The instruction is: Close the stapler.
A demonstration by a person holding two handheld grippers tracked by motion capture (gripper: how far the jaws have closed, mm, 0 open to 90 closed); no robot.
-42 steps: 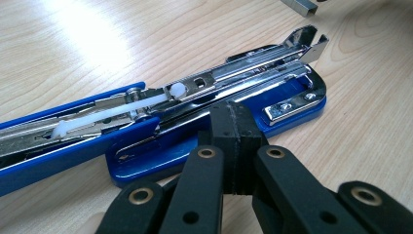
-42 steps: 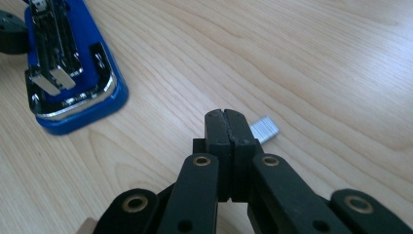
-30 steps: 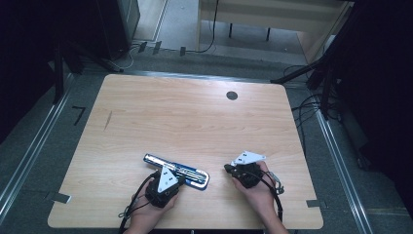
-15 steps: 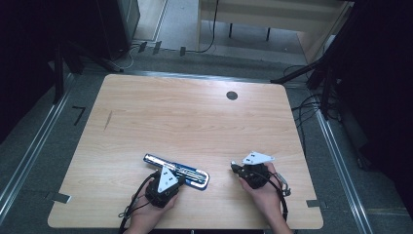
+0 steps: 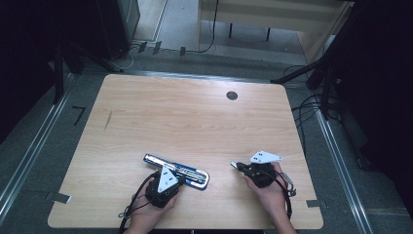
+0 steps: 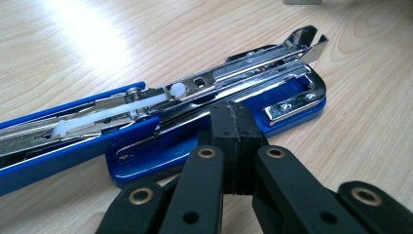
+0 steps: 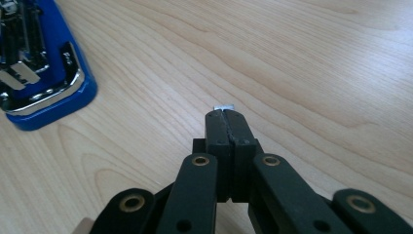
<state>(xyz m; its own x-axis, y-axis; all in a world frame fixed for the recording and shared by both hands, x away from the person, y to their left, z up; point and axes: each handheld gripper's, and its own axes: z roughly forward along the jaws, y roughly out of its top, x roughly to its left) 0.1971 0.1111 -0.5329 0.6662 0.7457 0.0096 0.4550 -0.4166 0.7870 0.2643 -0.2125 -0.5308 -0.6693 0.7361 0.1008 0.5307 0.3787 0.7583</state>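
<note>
We saw the blue stapler (image 6: 160, 126) cut off by the left edge in the left gripper view, its far half out of frame. In the right gripper view, the small silver piece (image 7: 224, 107) peeping beyond the shut right gripper (image 7: 227, 115) was too small for us to identify, most of it hidden between the jaws.

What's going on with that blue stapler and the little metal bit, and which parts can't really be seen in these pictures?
- Small metal piece in the right gripper: its shut jaws cover most of it in the right gripper view; tiny in the high view.
- Blue stapler: its rear end is cut off by the left edge of the left gripper view.
- Left gripper tips: whether they touch the stapler cannot be told.
</note>
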